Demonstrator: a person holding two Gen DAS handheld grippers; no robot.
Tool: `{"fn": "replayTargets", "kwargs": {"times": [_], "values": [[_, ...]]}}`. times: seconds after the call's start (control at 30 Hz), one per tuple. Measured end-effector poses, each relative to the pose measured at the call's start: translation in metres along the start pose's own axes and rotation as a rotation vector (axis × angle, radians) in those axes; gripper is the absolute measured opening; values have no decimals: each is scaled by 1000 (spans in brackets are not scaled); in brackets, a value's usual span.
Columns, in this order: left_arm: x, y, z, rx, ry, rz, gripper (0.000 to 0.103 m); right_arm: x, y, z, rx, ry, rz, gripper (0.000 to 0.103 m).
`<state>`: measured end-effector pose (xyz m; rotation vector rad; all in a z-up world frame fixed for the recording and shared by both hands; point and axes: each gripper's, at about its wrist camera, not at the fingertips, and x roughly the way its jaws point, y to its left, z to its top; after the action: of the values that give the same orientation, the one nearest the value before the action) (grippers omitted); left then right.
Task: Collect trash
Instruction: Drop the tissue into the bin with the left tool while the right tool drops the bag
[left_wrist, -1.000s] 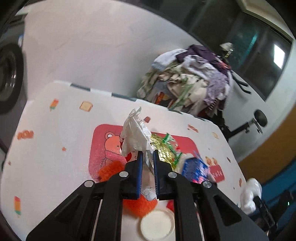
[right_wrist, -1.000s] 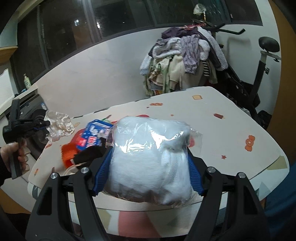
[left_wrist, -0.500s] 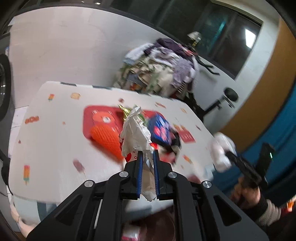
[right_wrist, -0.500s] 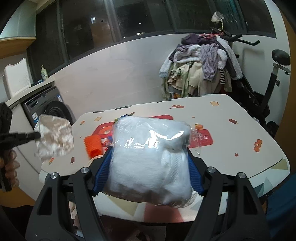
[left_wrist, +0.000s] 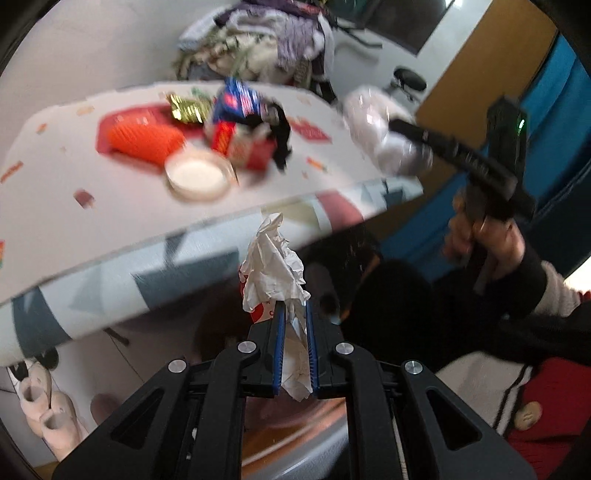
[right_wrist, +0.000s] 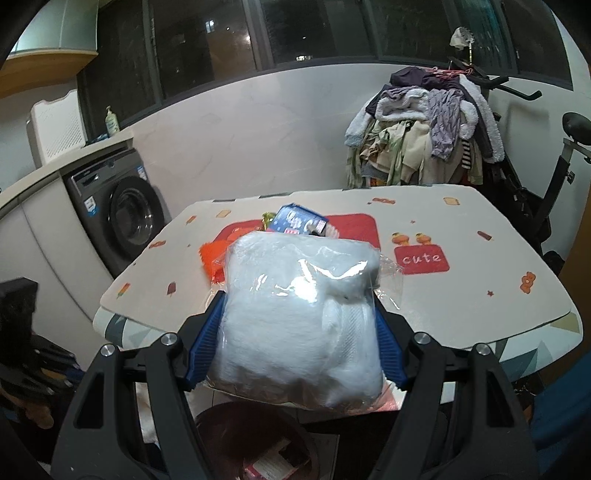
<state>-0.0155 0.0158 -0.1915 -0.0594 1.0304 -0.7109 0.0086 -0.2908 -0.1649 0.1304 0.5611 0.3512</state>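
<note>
White crumpled wrapper (left_wrist: 275, 269) pinched in left gripper (left_wrist: 294, 325), off table edge (left_wrist: 207, 254), light, limp, hold lower tail | right gripper (right_wrist: 295, 343) clamps clear bag of white stuff (right_wrist: 299, 325) by 2 sides, soft, slippery film | dark bin (right_wrist: 236, 439) below, probably | leftover trash on table: blue packet (right_wrist: 295, 221)

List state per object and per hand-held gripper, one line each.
Left hand-held gripper: shut on crumpled wrapper, off the table's edge.
Crumpled wrapper: pinched, sticking up.
Right hand-held gripper: shut on clear bag.
Clear bag: held, stuffed with white material.
Table: trash pile on it.
Round lid: flat on table.
Washing machine: door closed.
</note>
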Motion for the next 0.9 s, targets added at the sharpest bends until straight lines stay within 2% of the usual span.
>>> {"fn": "replayTargets", "kwargs": {"times": [0.1,0.23,0.33,0.37,0.4,0.47,0.53,0.6,0.63,0.7,0.77,0.9], "values": [[27,2,-6,-9,72,8,11,2,3,-7,-9,21,6,72],[58,14,-10,-38,126,15,11,10,4,-18,-9,54,7,72],[75,16,-14,-47,151,13,12,17,4,-26,-11,81,8,72],[79,15,-16,-38,149,24,17,19,6,-29,-14,90,8,72],[82,15,-19,-31,140,24,20,21,6,-30,-16,96,9,72],[81,13,-21,-24,118,32,47,25,9,-36,-22,114,14,72],[72,11,-23,-21,76,55,52,28,10,-42,-27,133,22,72],[61,9,-23,-24,35,94,65,33,16,-49,-32,156,34,72],[51,8,-23,-25,-4,119,69,35,17,-51,-34,165,39,72],[29,5,-25,-35,-95,172,83,39,25,-59,-45,189,55,72],[15,3,-26,-48,-148,225,91,43,34,-66,-62,215,67,72],[-9,4,-28,-81,-238,322,95,50,50,-79,-82,270,101,73]]}}
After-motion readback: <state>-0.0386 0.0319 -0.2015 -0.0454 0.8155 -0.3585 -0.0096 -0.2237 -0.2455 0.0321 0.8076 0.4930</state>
